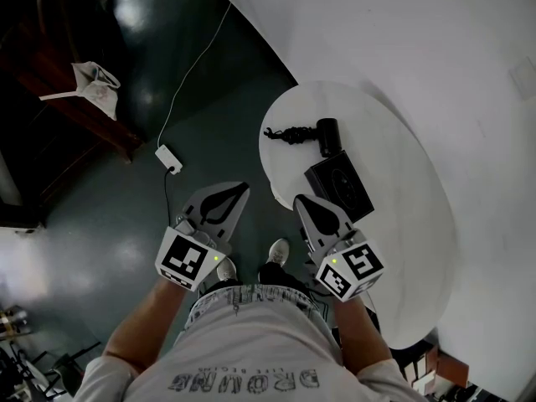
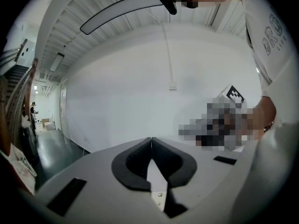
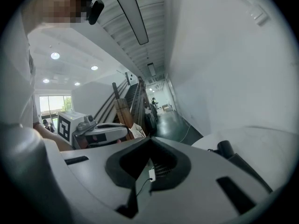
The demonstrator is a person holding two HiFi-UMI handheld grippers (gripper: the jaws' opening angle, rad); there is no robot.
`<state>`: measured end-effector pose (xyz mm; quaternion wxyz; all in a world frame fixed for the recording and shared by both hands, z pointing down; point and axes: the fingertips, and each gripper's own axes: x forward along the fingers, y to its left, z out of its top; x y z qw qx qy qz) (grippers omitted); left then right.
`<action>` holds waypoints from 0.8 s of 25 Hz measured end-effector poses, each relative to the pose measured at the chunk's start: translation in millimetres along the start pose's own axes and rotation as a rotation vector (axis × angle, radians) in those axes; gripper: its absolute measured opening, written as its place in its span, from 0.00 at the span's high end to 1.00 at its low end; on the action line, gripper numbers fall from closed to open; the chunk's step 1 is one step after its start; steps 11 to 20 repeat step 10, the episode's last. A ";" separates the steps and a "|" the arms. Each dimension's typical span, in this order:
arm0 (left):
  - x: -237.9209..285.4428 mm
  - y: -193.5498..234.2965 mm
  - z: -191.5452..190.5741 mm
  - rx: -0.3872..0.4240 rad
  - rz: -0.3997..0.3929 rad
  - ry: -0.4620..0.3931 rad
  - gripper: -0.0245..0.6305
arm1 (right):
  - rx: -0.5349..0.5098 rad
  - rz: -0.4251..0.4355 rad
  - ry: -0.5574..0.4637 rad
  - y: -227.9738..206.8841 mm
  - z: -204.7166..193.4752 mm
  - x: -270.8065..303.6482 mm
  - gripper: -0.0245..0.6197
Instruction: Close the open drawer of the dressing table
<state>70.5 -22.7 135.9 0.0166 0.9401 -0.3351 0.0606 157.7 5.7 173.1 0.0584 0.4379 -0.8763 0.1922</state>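
Note:
No open drawer shows in any view. A white oval table top (image 1: 394, 224) stands ahead on the right; whether it is the dressing table I cannot tell. My left gripper (image 1: 243, 188) hangs over the dark floor left of the table, jaws shut with nothing between them; in the left gripper view its tips (image 2: 151, 138) meet in front of a white wall. My right gripper (image 1: 299, 199) is at the table's near left edge, also shut and empty, and its tips (image 3: 149, 138) close together in the right gripper view.
A black hair dryer (image 1: 328, 136) with a coiled cord (image 1: 289, 133) and a black box (image 1: 339, 184) lie on the table. A white cable with an adapter (image 1: 169, 158) runs over the floor. Dark wooden furniture (image 1: 75, 107) bearing a white bag (image 1: 96, 86) stands at left.

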 end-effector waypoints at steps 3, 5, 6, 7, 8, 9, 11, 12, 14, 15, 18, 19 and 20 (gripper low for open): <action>1.6 0.1 -1.0 -0.003 -0.001 0.002 0.93 | -0.001 0.003 0.002 -0.4 0.1 0.2 0.95; 2.6 -0.3 -2.0 -0.002 -0.001 0.004 0.93 | -0.001 0.005 0.003 -1.3 -0.2 0.1 0.95; 3.3 -0.4 -2.5 -0.002 -0.001 0.005 0.93 | -0.001 0.005 0.003 -1.9 -0.3 0.1 0.95; 3.9 -0.4 -2.8 -0.005 -0.002 0.006 0.93 | -0.001 0.005 0.003 -2.4 -0.2 0.1 0.95; 4.6 -0.3 -3.0 -0.009 -0.002 0.006 0.93 | -0.002 0.005 0.003 -2.8 0.1 0.2 0.95; 5.3 0.0 -3.2 -0.013 -0.003 0.007 0.93 | -0.002 0.005 0.002 -3.1 0.5 0.4 0.95; 6.0 0.2 -3.3 -0.018 -0.004 0.007 0.93 | -0.003 0.004 0.001 -3.4 0.9 0.7 0.95; 6.0 0.2 -3.3 -0.018 -0.004 0.007 0.93 | -0.003 0.004 0.001 -3.4 0.9 0.7 0.95; 6.0 0.2 -3.3 -0.018 -0.004 0.007 0.93 | -0.003 0.004 0.001 -3.4 0.9 0.7 0.95; 6.0 0.2 -3.3 -0.018 -0.004 0.007 0.93 | -0.003 0.004 0.001 -3.4 0.9 0.7 0.95; 6.0 0.2 -3.3 -0.018 -0.004 0.007 0.93 | -0.003 0.004 0.001 -3.4 0.9 0.7 0.95; 6.0 0.2 -3.3 -0.018 -0.004 0.007 0.93 | -0.003 0.004 0.001 -3.4 0.9 0.7 0.95; 6.0 0.2 -3.3 -0.018 -0.004 0.007 0.93 | -0.003 0.004 0.001 -3.4 0.9 0.7 0.95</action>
